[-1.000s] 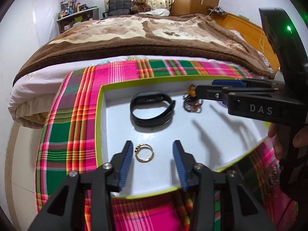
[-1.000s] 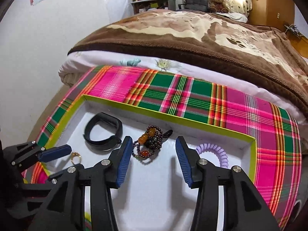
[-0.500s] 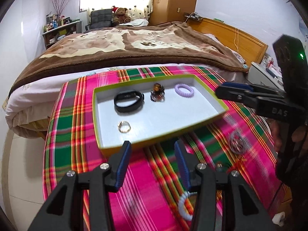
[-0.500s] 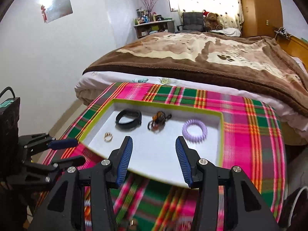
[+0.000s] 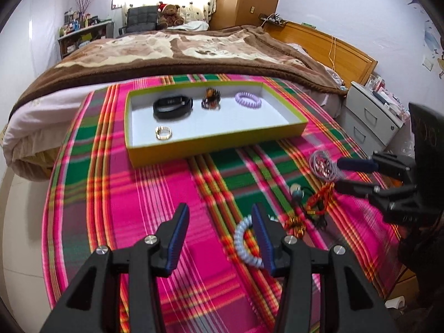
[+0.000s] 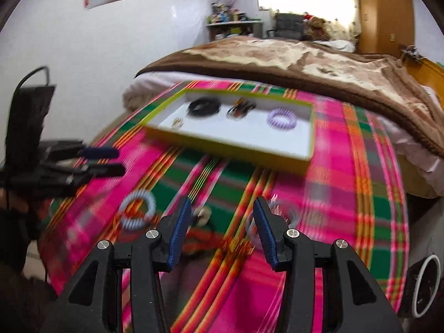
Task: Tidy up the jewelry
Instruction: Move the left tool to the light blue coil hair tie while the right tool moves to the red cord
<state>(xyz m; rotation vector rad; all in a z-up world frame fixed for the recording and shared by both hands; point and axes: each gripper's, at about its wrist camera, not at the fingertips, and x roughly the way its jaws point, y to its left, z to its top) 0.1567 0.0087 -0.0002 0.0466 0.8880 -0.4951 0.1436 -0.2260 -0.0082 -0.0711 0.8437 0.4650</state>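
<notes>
A yellow-green tray (image 5: 216, 145) (image 6: 222, 144) on the plaid cloth holds a black band (image 5: 172, 106) (image 6: 204, 106), a beaded bracelet (image 5: 211, 100), a purple coil tie (image 5: 247, 100) (image 6: 281, 118) and a gold ring (image 5: 163, 133). My left gripper (image 5: 219, 236) hovers open over the cloth, with a pale blue coil tie (image 5: 244, 241) (image 6: 137, 209) just outside its right finger. My right gripper (image 6: 222, 227) (image 5: 341, 174) is open and empty too. It hangs over loose pieces: a red-gold cord (image 5: 319, 199), a small pendant (image 5: 297, 190) and a bead bracelet (image 5: 323, 165).
A bed with a brown blanket (image 5: 180, 52) lies behind the tray. A grey nightstand (image 5: 371, 122) stands at the right beside a wooden headboard (image 5: 333, 50). The plaid cloth (image 5: 116, 194) drops off at its left and near edges.
Both grippers have drawn back from above the tray to the near part of the cloth. The tray now sits farther off, and the loose jewelry has come into view.
</notes>
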